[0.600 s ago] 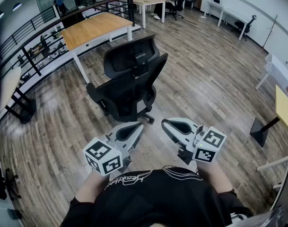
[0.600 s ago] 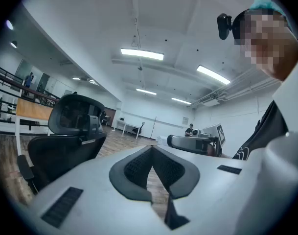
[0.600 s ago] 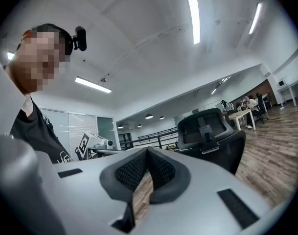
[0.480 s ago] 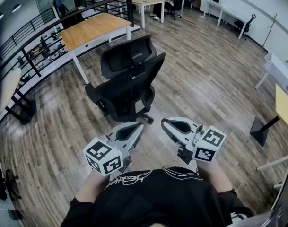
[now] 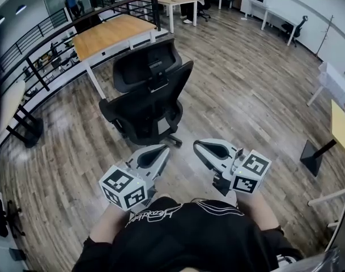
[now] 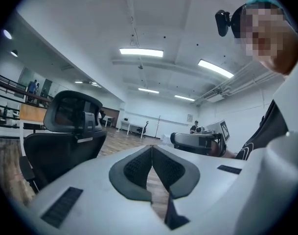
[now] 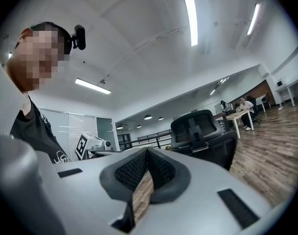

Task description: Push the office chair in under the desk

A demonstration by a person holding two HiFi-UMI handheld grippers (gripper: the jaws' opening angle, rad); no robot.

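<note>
Now the black office chair [image 5: 148,95] sits a little farther from the person [image 5: 183,237] than a moment ago and nearer the wooden worktop [image 5: 107,34] at the far left, which has not shifted. The chair's back faces the person, and its seat is out on the wood floor [image 5: 246,95], not yet under the worktop's near edge. Both claws are held level close to the person, well apart from the chair. The left claw [image 5: 164,149] is clenched on nothing, and the right claw [image 5: 197,147] is likewise clenched and empty. I'd judge the push begun but unfinished: the chair needs another shove toward the far left.
</note>
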